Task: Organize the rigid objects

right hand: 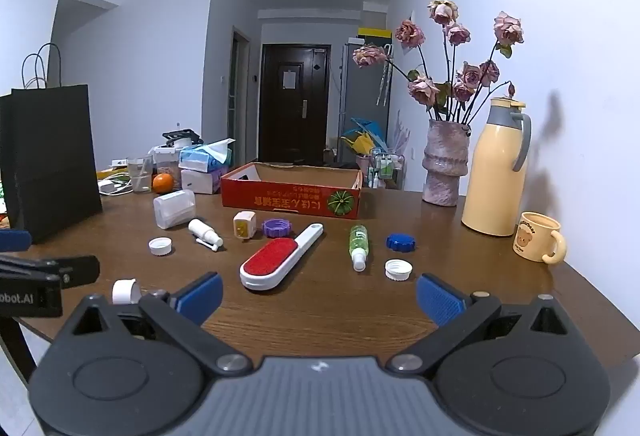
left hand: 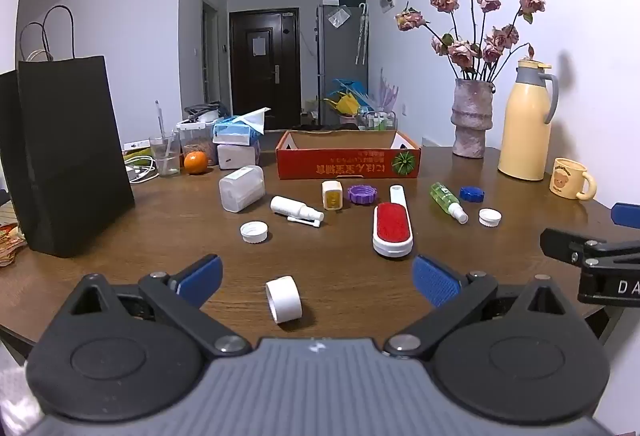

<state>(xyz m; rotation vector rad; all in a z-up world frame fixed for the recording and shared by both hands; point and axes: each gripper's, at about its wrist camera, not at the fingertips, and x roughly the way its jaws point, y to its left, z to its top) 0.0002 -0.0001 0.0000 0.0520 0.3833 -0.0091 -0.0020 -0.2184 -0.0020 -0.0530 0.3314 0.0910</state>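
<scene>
Both tools hover low over the near edge of a dark wooden table [left hand: 120, 276], angled slightly downward, side by side. The left gripper [left hand: 318, 282] has its blue-padded jaws spread wide with nothing clamped; a short white cylinder [left hand: 283, 299] lies on its side on the wood between the fingers, touching neither pad. The right gripper [right hand: 318, 294] is likewise spread fully and empty, with bare wood between its pads. Just ahead of the right gripper lies a red-faced lint brush [right hand: 276, 264] with a white handle, and ahead to its right a white cap [right hand: 398, 269], a green spray bottle [right hand: 358, 242] lying flat and a blue cap [right hand: 400, 242]. Further ahead, toward the left gripper's side, are a purple cap [left hand: 362, 194], a small yellow-and-white case [left hand: 331, 195], a white nozzle bottle [left hand: 294, 210] on its side, another white cap [left hand: 254, 231] and a translucent white box [left hand: 241, 188]. Beyond these stands an open red cardboard tray [left hand: 348, 164], appearing empty from this angle. Far right of both tools, against a white wall, stand a vase of dried roses [right hand: 445, 164], a yellow thermos jug [right hand: 496, 172] and a bear-printed mug [right hand: 538, 236]. Far left stands a black paper bag [left hand: 68, 156], with tissue boxes [left hand: 236, 134], a glass [left hand: 165, 156] and an orange [left hand: 196, 162] behind it. The room recedes into a corridor ending at a dark door [left hand: 266, 70], beside a grey refrigerator [left hand: 342, 56].
</scene>
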